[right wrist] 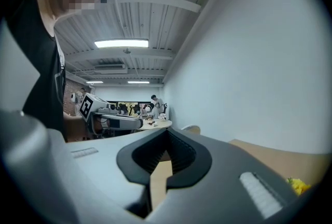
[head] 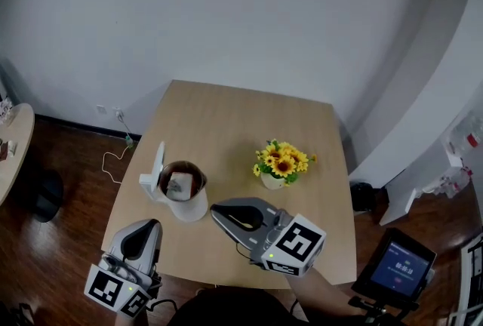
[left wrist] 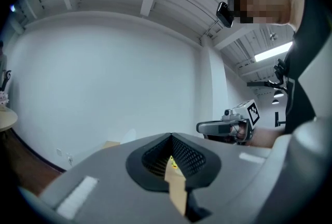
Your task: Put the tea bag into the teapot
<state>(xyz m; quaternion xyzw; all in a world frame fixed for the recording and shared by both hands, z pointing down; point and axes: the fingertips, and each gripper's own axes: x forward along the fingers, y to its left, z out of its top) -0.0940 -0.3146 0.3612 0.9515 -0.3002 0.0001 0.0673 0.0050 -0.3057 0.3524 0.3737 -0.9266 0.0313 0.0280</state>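
Observation:
A white teapot (head: 183, 192) stands on the wooden table (head: 234, 121) with its lid flipped up to the left. A pale tea bag (head: 179, 184) lies inside its dark bowl. My left gripper (head: 150, 224) hovers over the table's near left corner, just below the teapot, jaws shut and holding nothing. My right gripper (head: 216, 208) sits right of the teapot, tip close to its base, also shut and empty. In the left gripper view the jaws (left wrist: 171, 135) meet at the tip and the right gripper (left wrist: 224, 127) shows beyond. The right gripper view shows shut jaws (right wrist: 167, 130) too.
A small white pot of yellow flowers (head: 282, 164) stands right of the teapot. A tablet on a stand (head: 400, 266) is at lower right, a round side table (head: 13, 143) at far left, and a cable (head: 115, 160) lies on the floor.

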